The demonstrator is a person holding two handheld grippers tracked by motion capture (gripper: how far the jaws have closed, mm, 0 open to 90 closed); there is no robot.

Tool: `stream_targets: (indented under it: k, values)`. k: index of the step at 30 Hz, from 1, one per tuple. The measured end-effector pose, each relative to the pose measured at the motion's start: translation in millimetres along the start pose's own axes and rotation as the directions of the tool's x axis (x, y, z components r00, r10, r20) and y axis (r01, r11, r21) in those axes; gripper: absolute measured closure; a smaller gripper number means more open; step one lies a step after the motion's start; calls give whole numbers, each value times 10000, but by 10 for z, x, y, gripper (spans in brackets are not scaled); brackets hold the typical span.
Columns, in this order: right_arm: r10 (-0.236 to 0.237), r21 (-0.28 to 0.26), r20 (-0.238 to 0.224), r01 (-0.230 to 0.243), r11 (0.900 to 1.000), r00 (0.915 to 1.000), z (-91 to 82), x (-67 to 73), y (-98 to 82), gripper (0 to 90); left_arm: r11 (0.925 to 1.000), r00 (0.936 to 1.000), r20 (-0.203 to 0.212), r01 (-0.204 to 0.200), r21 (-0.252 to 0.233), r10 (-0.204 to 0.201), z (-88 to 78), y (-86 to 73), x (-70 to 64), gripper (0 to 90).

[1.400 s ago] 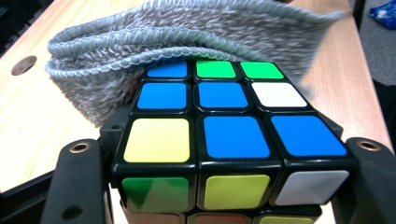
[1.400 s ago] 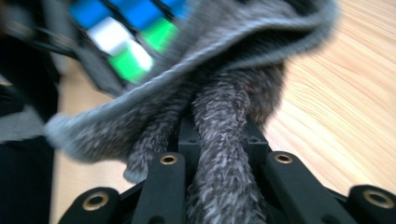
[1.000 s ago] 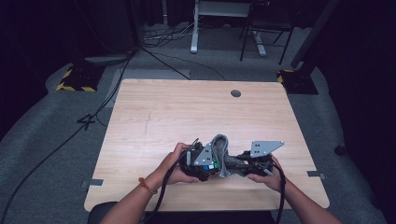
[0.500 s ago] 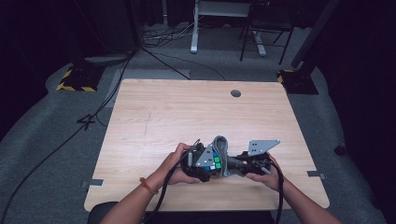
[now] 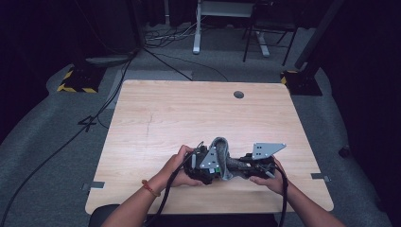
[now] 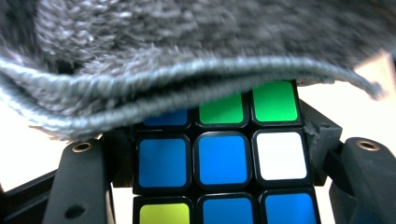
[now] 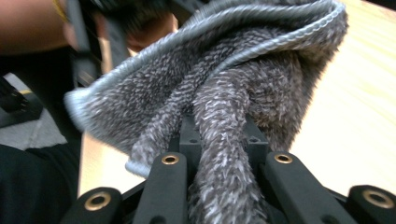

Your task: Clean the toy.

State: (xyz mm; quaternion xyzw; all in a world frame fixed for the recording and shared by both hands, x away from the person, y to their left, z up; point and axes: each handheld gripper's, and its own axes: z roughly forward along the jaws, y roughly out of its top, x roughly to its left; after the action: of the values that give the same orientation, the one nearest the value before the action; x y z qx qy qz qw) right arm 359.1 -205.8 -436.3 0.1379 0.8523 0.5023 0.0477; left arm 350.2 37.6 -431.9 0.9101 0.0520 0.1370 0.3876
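Note:
A colour-tiled puzzle cube (image 6: 222, 161) sits between the black jaws of my left gripper (image 6: 219, 154), which is shut on it and has just tightened a little. Blue, green, white and yellow tiles face the camera. A grey terry cloth (image 6: 163, 56) lies over the cube's top edge. My right gripper (image 7: 222, 163) is shut on a bunched fold of that same cloth (image 7: 224, 93). In the high view both grippers, left (image 5: 208, 166) and right (image 5: 241, 165), meet near the table's front edge with the cloth (image 5: 223, 150) arched between them.
The light wooden table (image 5: 189, 113) stretches bare beyond the hands, with a round cable hole (image 5: 239, 94) near its far edge. Black cables trail from both grippers over the front edge. Dark floor with cables and stands lies beyond.

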Motion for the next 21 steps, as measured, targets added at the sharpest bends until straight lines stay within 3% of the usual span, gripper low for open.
stream_targets:
  k: [4,6,8,11,15,21]
  values:
    - [58,902,506,-103,9959,9987,81,-73,-84,766,9992,10000,-89,25,-406,-29,-68,24,4,333]
    - [336,1200,435,-386,9920,9985,120,-122,-138,767,9983,9999,-132,23,-587,-31,-111,35,8,333]
    - [304,1541,468,-373,9874,9984,159,-130,-168,766,9961,10000,-60,51,-878,-57,-146,42,16,333]
    - [410,1515,226,-439,9875,9989,184,-124,-173,766,9959,10000,-87,-25,-900,18,-150,42,4,333]
    - [611,1063,-320,-574,9927,9976,159,-119,-173,766,9967,9999,-105,-50,-811,42,-138,31,11,332]
    - [346,508,-247,-333,9982,9991,56,-63,-111,767,9990,9993,-324,-205,-396,193,-100,27,-2,331]
